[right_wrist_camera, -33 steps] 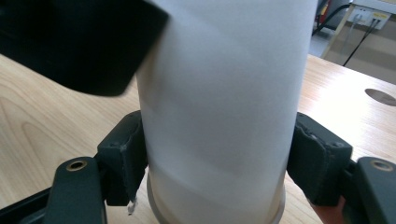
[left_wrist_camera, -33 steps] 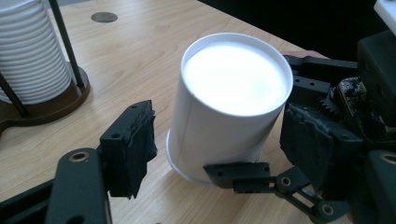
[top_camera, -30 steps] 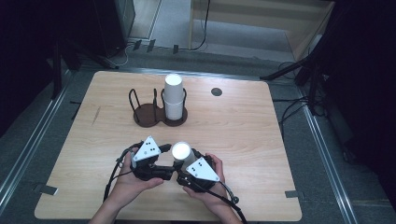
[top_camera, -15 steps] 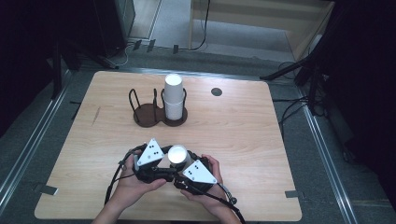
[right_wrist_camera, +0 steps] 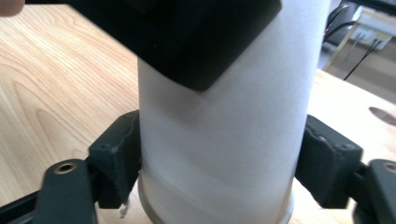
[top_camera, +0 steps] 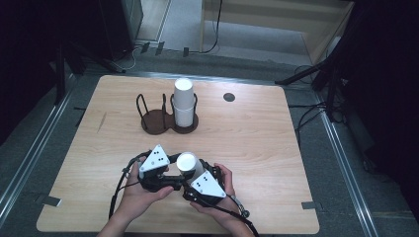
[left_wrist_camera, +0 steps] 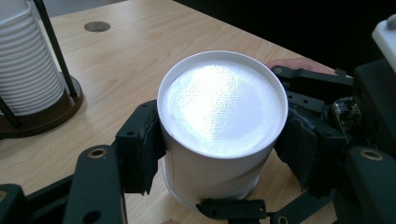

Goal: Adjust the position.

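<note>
A white paper cup stands upside down near the table's front edge, flat bottom up. Both grippers hold it from opposite sides. In the left gripper view the cup sits between the two black pads, so my left gripper is shut on it. The right gripper clamps the cup's lower wall just above its rim. From above, the left gripper and right gripper meet at the cup, with a hand behind each.
A tall stack of white cups stands in the right ring of a brown two-ring holder at the table's middle back. A small dark disc lies farther right. The wooden table has bare room on both sides.
Both hands and the cup have shifted slightly toward the front edge and a little left. Both grippers have kept their hold on the cup.
</note>
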The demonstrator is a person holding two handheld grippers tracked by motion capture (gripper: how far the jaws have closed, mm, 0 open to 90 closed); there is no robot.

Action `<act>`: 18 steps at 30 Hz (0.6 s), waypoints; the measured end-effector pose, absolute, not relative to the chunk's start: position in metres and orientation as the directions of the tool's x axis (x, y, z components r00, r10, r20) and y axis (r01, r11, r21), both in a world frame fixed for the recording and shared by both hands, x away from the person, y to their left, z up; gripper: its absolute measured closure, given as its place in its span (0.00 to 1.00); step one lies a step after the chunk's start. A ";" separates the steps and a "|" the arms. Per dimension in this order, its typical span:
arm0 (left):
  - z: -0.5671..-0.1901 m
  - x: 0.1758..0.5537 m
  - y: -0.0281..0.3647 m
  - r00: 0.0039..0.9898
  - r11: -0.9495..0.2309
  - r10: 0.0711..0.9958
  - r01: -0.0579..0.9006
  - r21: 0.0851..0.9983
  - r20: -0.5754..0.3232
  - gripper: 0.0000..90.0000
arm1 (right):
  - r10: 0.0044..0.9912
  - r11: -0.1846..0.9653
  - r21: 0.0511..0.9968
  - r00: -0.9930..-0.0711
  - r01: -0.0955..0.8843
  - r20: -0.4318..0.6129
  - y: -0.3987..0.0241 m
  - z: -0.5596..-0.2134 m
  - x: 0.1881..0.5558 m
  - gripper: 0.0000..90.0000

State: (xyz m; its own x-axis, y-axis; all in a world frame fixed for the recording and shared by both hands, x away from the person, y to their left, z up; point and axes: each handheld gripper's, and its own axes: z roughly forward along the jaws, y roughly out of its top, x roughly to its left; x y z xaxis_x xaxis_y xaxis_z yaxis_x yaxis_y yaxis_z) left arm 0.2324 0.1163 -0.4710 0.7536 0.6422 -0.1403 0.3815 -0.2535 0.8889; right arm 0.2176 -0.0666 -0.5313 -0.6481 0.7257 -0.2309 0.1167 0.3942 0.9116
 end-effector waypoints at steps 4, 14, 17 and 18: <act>-0.471 0.235 0.117 0.747 -0.260 0.643 0.422 0.869 -0.170 0.36 | 0.723 0.423 0.901 -0.634 0.094 -0.274 -0.066 -0.534 0.216 0.32; -0.473 0.243 0.118 0.726 -0.291 0.644 0.522 0.802 -0.239 0.31 | 0.668 0.545 0.839 -0.604 -0.001 -0.435 -0.061 -0.540 0.211 0.33; -0.475 0.244 0.115 0.713 -0.297 0.654 0.549 0.781 -0.253 0.32 | 0.645 0.582 0.813 -0.593 -0.029 -0.482 -0.058 -0.543 0.209 0.33; -0.475 0.244 0.115 0.713 -0.297 0.654 0.549 0.781 -0.253 0.31 | 0.645 0.582 0.813 -0.593 -0.029 -0.482 -0.058 -0.543 0.209 0.33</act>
State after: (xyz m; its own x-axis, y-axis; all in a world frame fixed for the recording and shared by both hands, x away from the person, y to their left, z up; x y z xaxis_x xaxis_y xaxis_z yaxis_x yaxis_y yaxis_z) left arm 0.2437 0.1153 -0.4750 0.7133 0.6536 -0.2530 0.5495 -0.2975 0.7808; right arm 0.2088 -0.0583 -0.5427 -0.5930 0.6448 -0.4822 -0.0287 0.5816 0.8130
